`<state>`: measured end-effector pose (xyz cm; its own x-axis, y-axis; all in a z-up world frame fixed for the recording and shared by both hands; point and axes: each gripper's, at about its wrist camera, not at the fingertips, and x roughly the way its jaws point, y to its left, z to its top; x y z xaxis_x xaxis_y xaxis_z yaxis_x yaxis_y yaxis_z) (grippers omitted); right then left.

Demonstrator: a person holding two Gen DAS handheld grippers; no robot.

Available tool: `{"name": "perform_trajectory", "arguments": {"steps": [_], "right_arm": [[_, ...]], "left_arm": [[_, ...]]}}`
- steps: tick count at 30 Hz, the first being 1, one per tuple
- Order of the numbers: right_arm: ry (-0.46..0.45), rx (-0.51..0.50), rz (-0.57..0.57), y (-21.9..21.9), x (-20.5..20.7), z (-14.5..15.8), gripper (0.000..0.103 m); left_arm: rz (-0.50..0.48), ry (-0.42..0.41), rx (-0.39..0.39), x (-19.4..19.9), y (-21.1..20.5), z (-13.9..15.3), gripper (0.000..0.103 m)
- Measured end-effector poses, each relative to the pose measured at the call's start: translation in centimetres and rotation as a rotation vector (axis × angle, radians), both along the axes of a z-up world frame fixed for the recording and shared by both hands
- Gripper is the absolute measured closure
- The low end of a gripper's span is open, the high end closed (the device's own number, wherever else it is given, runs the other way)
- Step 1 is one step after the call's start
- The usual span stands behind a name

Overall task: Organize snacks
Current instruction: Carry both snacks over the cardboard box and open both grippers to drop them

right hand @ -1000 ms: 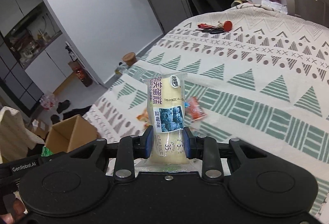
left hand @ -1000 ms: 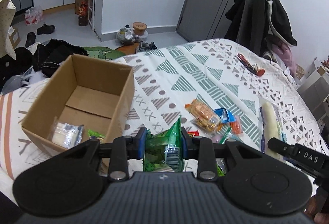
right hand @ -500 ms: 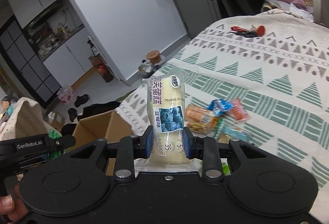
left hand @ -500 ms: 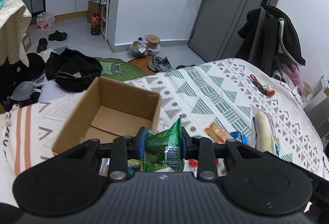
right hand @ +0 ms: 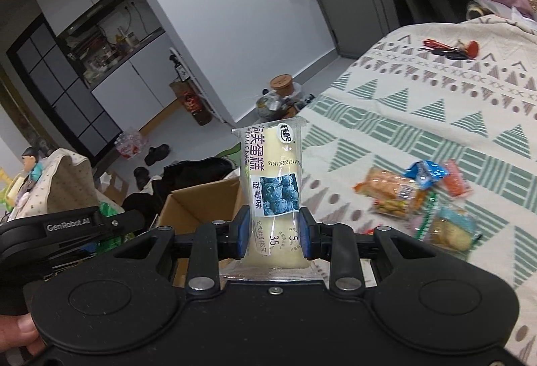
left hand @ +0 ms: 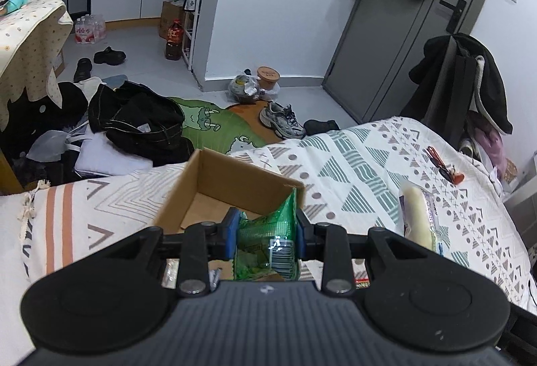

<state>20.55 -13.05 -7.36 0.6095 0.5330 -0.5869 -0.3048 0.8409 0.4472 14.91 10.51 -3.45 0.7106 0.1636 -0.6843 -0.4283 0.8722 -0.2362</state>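
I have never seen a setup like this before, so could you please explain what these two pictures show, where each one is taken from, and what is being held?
There is no robot here. A person holds a handheld two-finger gripper in each hand, and each gripper carries a wide-angle camera looking forward along its fingers. The black shape filling the bottom of each picture is the gripper's own body.

The left wrist view shows the left gripper shut on a green snack packet, above an open cardboard box that stands on a patterned bedspread.

The right wrist view shows the right gripper shut on a long blueberry cake packet. To its right, a small pile of loose snacks lies on the bedspread. At the left edge you can see the other gripper and part of a hand.

It looks as though both packets are headed for the box.
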Motion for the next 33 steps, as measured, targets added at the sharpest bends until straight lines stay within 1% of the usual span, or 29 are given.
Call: {"name": "perform_trajectory", "arguments": {"steps": [8, 15, 21, 25, 27, 31, 33], "right_arm": [[-0.006, 0.004, 0.031, 3.6, 0.3, 0.4, 0.074], [0.027, 0.015, 0.067, 6.7, 0.8, -0.3, 0.074], [0.063, 0.003, 0.080, 9.0, 1.3, -1.4, 0.074], [0.085, 0.004, 0.078, 9.8, 1.6, -2.0, 0.074], [0.093, 0.003, 0.078, 10.3, 1.6, -2.2, 0.074], [0.110, -0.002, 0.078, 11.4, 1.9, -2.7, 0.074], [0.120, -0.004, 0.068, 11.7, 1.9, -3.0, 0.071]], "left_arm": [[0.021, 0.006, -0.039, 0.6, 3.5, -0.9, 0.071], [0.043, 0.026, -0.074, 1.4, 6.2, -2.2, 0.071], [0.033, 0.045, -0.133, 2.2, 7.5, -3.8, 0.070], [0.044, 0.058, -0.143, 2.5, 8.0, -4.1, 0.066], [0.048, 0.063, -0.140, 2.4, 8.1, -4.2, 0.059], [0.054, 0.069, -0.125, 1.9, 8.4, -4.1, 0.056], [0.056, 0.075, -0.123, 1.7, 8.6, -4.1, 0.055]]}}
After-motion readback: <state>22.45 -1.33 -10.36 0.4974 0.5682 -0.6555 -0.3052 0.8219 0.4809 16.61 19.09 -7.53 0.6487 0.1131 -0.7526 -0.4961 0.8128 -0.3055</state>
